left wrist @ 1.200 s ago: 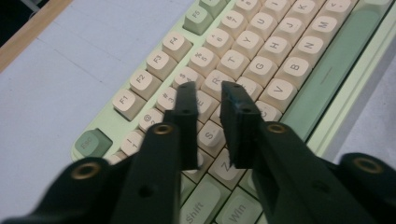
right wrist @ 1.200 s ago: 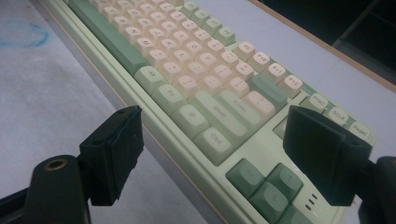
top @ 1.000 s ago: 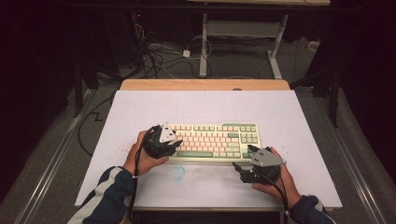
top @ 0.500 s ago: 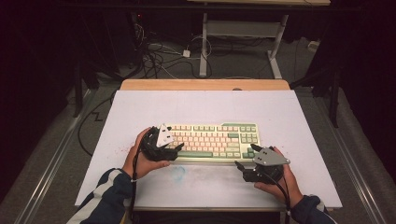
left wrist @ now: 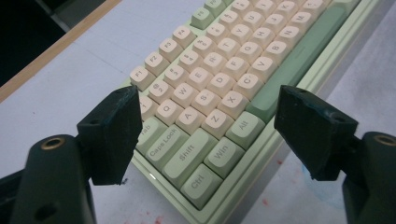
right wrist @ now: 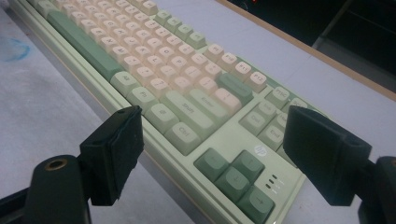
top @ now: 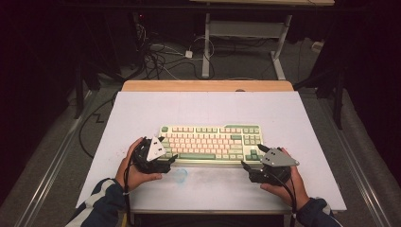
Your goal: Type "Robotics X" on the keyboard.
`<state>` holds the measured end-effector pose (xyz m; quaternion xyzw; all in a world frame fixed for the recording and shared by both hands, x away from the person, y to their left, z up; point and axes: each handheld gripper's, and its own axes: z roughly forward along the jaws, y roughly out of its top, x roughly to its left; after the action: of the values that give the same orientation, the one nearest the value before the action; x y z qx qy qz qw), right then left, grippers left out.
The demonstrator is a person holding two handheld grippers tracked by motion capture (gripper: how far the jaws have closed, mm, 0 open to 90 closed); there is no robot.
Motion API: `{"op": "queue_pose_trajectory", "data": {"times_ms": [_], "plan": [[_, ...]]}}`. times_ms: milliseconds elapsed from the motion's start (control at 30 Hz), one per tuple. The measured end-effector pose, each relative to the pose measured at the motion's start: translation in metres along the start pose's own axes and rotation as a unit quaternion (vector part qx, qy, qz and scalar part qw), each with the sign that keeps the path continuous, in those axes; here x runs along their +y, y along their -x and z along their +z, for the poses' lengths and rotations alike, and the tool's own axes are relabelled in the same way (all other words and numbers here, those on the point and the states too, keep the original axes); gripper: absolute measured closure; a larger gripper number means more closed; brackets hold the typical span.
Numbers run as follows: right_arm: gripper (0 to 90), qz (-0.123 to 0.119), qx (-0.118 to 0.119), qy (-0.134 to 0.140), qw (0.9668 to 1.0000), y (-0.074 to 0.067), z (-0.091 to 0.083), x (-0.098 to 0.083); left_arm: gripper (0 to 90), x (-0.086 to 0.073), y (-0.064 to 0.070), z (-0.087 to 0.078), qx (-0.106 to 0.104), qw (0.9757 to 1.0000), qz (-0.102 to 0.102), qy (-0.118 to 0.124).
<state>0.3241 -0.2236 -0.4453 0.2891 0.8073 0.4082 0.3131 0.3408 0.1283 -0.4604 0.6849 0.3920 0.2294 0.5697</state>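
A green-and-cream keyboard (top: 211,143) is lying flat near the middle of the white table (top: 203,106), its long side running across in front of the person. The left gripper (top: 166,158) is sitting at the keyboard's left end, its jaws having just been opening and now standing spread on either side of the corner with the Ctrl key (left wrist: 201,185), pressing nothing. The right gripper (top: 247,166) is resting at the right front corner, jaws also spread wide around the dark green arrow keys (right wrist: 233,179).
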Motion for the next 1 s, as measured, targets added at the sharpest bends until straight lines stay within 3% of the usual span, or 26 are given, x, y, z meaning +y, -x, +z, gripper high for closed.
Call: {"op": "queue_pose_trajectory", "data": {"times_ms": [167,333,400,500,1000], "plan": [[21.0,0.000,-0.001,-0.002,1.0000,0.002,-0.001,-0.001,29.8,0.002,0.003,-0.008,-0.016,0.9997,-0.018,-0.002],[21.0,0.001,-0.001,-0.003,1.0000,0.003,-0.002,-0.001,59.5,0.004,0.008,-0.014,-0.039,0.9989,-0.025,-0.012],[21.1,0.000,-0.003,-0.003,1.0000,0.003,-0.002,-0.001,73.3,0.004,0.009,-0.013,-0.050,0.9981,-0.025,-0.027],[21.1,-0.002,-0.004,-0.005,1.0000,0.004,-0.003,-0.001,87.4,-0.001,0.015,-0.009,-0.061,0.9964,0.008,-0.059],[21.1,-0.011,0.001,-0.020,0.9997,0.004,-0.004,-0.003,87.5,0.004,0.027,0.028,-0.078,0.9926,0.008,-0.093]]}}
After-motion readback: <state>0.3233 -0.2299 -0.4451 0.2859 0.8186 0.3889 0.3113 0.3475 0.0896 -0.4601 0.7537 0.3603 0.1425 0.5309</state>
